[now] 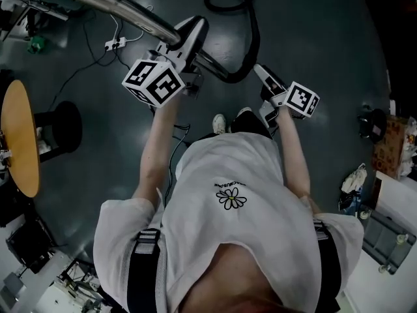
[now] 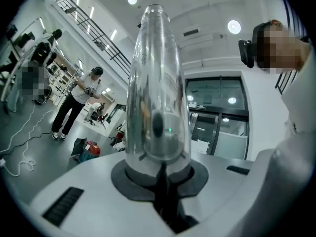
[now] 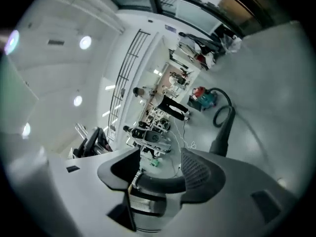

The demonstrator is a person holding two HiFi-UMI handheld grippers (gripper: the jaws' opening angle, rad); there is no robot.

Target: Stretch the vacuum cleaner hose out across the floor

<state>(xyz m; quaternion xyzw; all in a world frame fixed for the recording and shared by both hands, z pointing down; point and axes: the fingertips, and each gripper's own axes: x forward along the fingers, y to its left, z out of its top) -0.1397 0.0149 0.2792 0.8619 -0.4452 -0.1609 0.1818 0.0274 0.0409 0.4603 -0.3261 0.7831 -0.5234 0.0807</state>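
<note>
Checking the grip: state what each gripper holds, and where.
Left gripper: metal wand tube, clamped near its handle end. Right gripper: black hose, apparently near the handle too.

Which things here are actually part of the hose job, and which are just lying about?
Part of the job:
- black hose, gripped by the right tool
- metal tube, gripped by the left tool
- vacuum cleaner

Just lying about:
- round wooden table
- white power strip
- bystander
</note>
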